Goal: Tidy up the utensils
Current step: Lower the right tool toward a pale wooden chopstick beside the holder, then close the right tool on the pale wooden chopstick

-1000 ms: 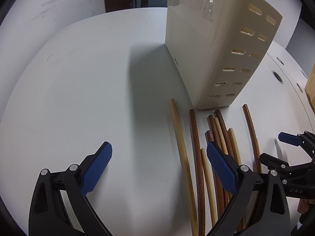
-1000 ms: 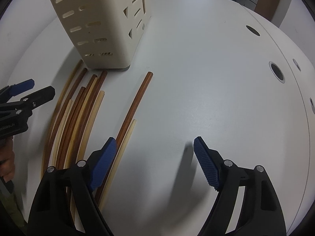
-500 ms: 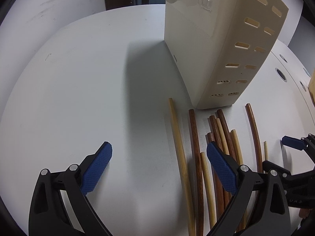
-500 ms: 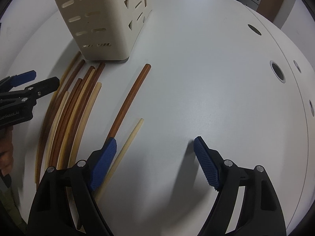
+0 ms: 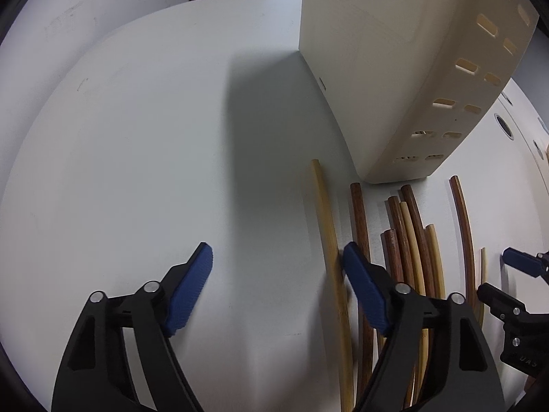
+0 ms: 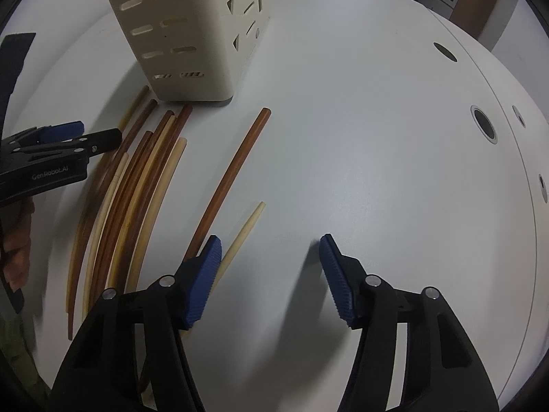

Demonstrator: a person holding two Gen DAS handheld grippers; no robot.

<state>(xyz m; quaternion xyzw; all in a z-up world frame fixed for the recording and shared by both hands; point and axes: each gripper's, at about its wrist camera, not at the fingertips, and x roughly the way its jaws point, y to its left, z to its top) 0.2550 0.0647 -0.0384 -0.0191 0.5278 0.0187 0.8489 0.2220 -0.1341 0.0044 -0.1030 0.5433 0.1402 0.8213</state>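
Barely started: all chopsticks (image 6: 137, 185) lie loose on the table (image 6: 360, 137) by the foot of the holder (image 6: 192, 27), none visibly in it. Left gripper (image 5: 278, 288) and right gripper (image 6: 271, 274) both have jaws spread, empty. Every stick left to load

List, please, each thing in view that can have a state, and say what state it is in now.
left gripper: open, holding nothing, low over the table.
right gripper: open, holding nothing.
utensil holder: upright on the table; inside not visible.
chopsticks: lying flat in a loose bundle in front of the holder, none gripped.
dark chopstick: lying apart from the bundle.
pale chopstick: lying beside it, near the right gripper's left finger.
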